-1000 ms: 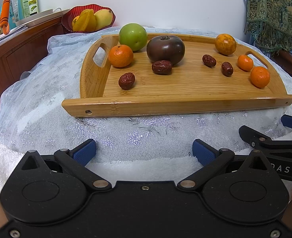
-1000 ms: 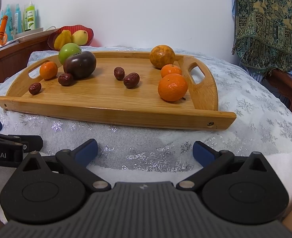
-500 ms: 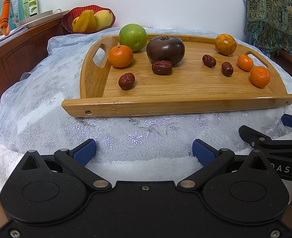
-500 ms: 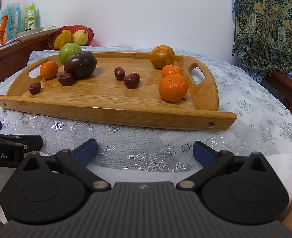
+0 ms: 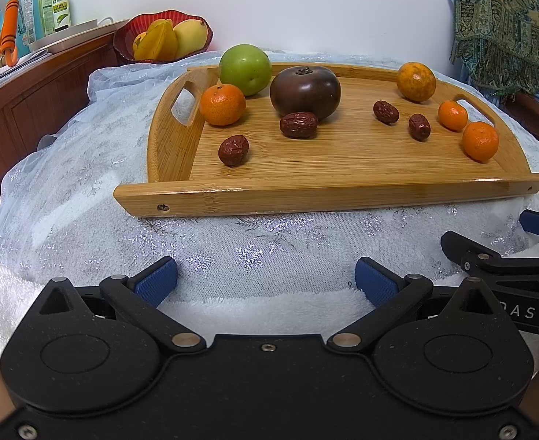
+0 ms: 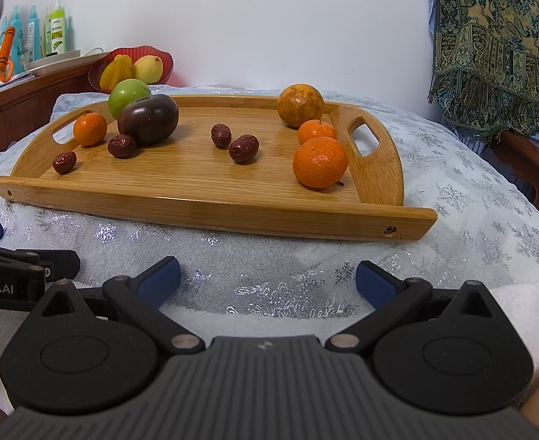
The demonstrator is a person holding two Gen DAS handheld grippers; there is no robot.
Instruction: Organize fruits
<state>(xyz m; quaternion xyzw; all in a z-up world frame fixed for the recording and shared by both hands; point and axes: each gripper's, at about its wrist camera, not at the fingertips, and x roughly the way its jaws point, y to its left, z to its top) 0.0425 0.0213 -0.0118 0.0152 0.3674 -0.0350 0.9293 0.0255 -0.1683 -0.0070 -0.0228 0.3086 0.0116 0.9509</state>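
Note:
A bamboo tray (image 5: 342, 194) (image 6: 196, 205) lies on the lace-covered table. On it sit a green apple (image 5: 245, 69) (image 6: 128, 96), a dark tomato (image 5: 305, 91) (image 6: 148, 118), several mandarins, one at the left (image 5: 222, 104) (image 6: 89, 129) and one near the right handle (image 5: 480, 140) (image 6: 320, 162), a dull orange (image 5: 416, 81) (image 6: 300, 105), and several red dates (image 5: 233, 150) (image 6: 243, 148). My left gripper (image 5: 266, 281) and right gripper (image 6: 265, 279) both stand open and empty, low over the white towel, short of the tray's front edge.
A red bowl (image 5: 122, 42) (image 6: 97, 69) of yellow fruit stands behind the tray on a wooden sideboard (image 5: 20, 102), with bottles (image 5: 58, 0) at the far left. A patterned cloth (image 6: 496, 44) hangs at the right. A white towel (image 5: 262, 308) lies under the grippers.
Both views have shifted very slightly; the right gripper has crept a touch toward the tray. Fruit and tray have not moved.

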